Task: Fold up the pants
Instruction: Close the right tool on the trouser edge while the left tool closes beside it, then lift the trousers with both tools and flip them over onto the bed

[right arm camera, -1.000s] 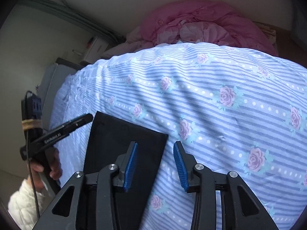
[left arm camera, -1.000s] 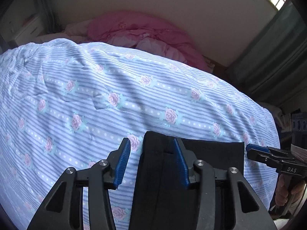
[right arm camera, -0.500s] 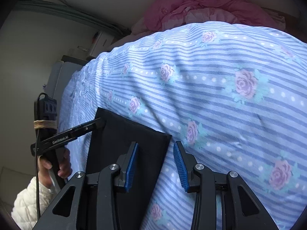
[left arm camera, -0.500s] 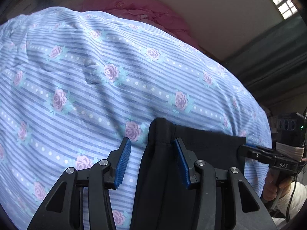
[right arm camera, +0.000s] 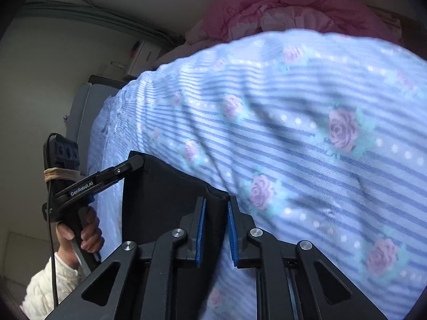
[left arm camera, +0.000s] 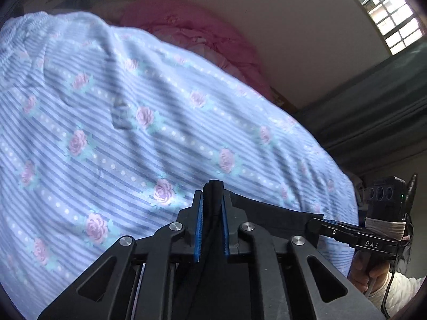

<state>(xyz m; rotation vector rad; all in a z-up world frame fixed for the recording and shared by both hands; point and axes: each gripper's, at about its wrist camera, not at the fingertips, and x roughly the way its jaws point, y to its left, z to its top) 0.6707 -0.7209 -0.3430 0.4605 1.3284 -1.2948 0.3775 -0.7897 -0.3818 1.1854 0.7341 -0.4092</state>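
Pants point(left arm camera: 269, 214), smooth black cloth, are clamped at both corners by both grippers' fingers point(left arm camera: 198, 226).

A blue striped bed sheet point(left arm camera: 160, 138) with pink roses covers the bed, a crumpled pink blanket point(right arm camera: 280, 8) lies at its far end, and a barred window point(left arm camera: 387, 13) is above a dark curtain point(left arm camera: 373, 112).

"DAS" on the right gripper point(left arm camera: 316, 224), "GenRobot.AI" on the left gripper point(right arm camera: 134, 163)
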